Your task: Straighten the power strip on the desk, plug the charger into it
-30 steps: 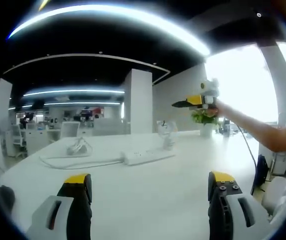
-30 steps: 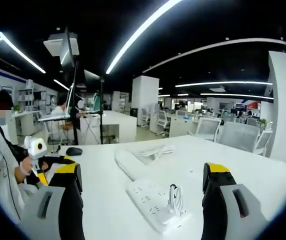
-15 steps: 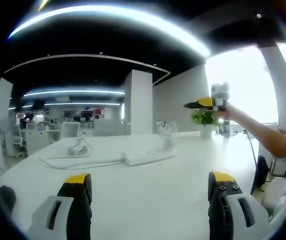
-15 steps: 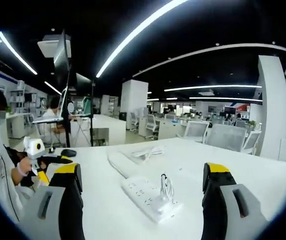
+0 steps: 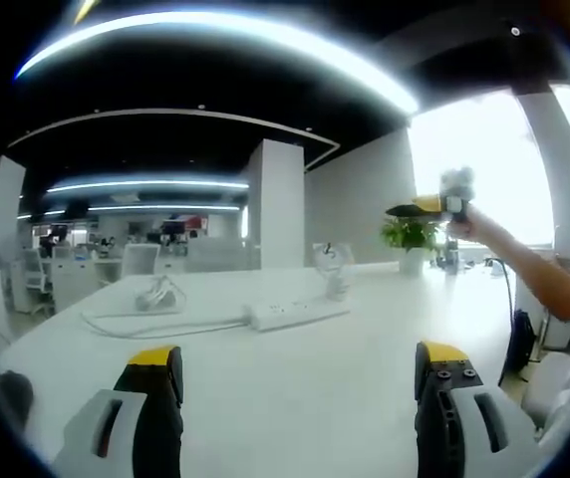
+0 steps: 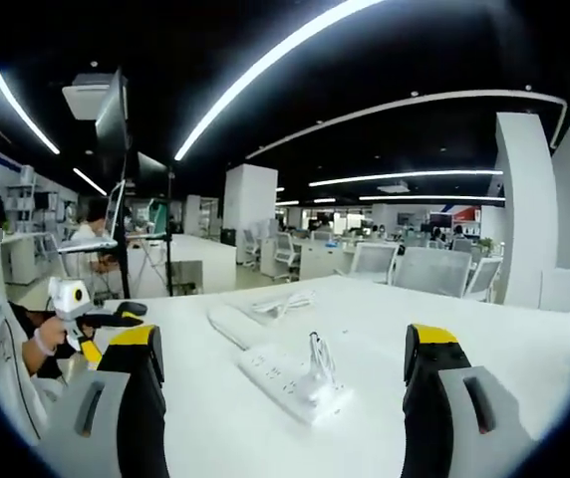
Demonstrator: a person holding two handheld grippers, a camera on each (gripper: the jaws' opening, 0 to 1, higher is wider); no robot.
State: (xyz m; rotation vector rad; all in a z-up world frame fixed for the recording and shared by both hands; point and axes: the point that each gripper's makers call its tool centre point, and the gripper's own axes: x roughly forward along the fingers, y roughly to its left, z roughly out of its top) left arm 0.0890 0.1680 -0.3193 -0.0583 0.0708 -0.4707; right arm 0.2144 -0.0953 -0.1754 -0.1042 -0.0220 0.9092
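Observation:
A white power strip lies on the white desk, its cable running off to the left. At its right end stands a charger with a coiled cord. My left gripper hovers low over the desk, well short of the strip, open with nothing between its jaws. In the right gripper view the strip runs away at an angle, the coiled charger cord at its near end. My right gripper is open and empty above the desk. It also appears raised in a hand.
A white cable bundle lies behind the strip. A dark mouse sits near the desk edge, by the hand-held left gripper. A potted plant stands at the far end. Office chairs and a monitor on a stand are beyond.
The raised right gripper has drifted right and slightly up in the left gripper view. Its camera has pulled back, so the strip looks smaller and farther. The left gripper has stayed put.

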